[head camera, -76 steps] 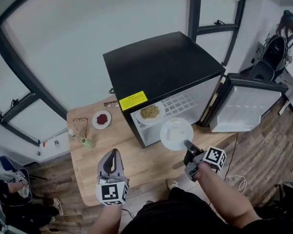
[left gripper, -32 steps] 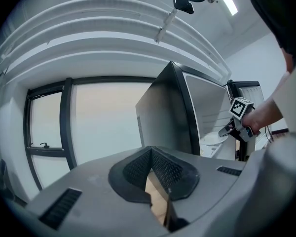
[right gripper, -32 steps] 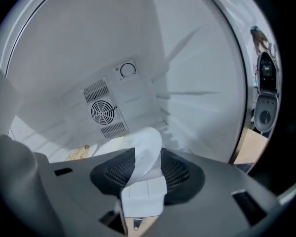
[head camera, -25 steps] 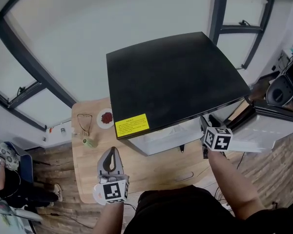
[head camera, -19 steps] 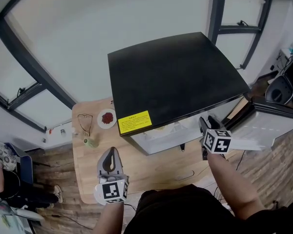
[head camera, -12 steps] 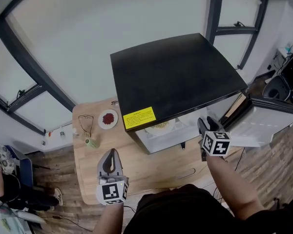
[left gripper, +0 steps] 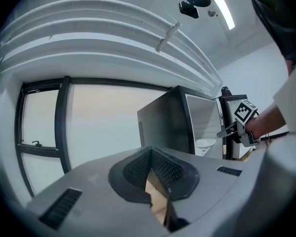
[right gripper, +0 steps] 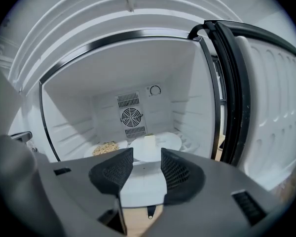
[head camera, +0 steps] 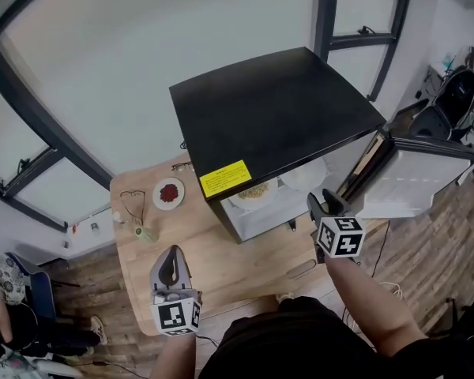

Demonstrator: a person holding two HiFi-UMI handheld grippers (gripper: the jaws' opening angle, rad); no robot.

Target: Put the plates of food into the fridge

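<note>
The black-topped fridge (head camera: pixel 268 109) stands open on the wooden table. Inside it a white plate (right gripper: pixel 158 143) bearing a pale block sits beside a plate of grain-like food (right gripper: pixel 105 148); both also show in the head view, the white plate (head camera: pixel 304 176) and the grain plate (head camera: pixel 253 192). My right gripper (right gripper: pixel 147 169) is open and empty just in front of the fridge mouth (head camera: pixel 321 202). A plate of red food (head camera: pixel 168 193) lies on the table left of the fridge. My left gripper (head camera: pixel 172 268) hovers near the table's front edge, jaws together, empty (left gripper: pixel 150 154).
The fridge door (head camera: pixel 411 172) is swung wide to the right; its dark seal (right gripper: pixel 227 93) runs close to my right gripper. Eyeglasses (head camera: pixel 130 204) and a small green object (head camera: pixel 142 231) lie on the table (head camera: pixel 245 267) at the left. Bags and a chair stand at the far right.
Three seconds ago my right gripper held the white plate before the fridge; now that plate sits inside and the gripper is empty, drawn slightly back. The left gripper has hardly moved.
</note>
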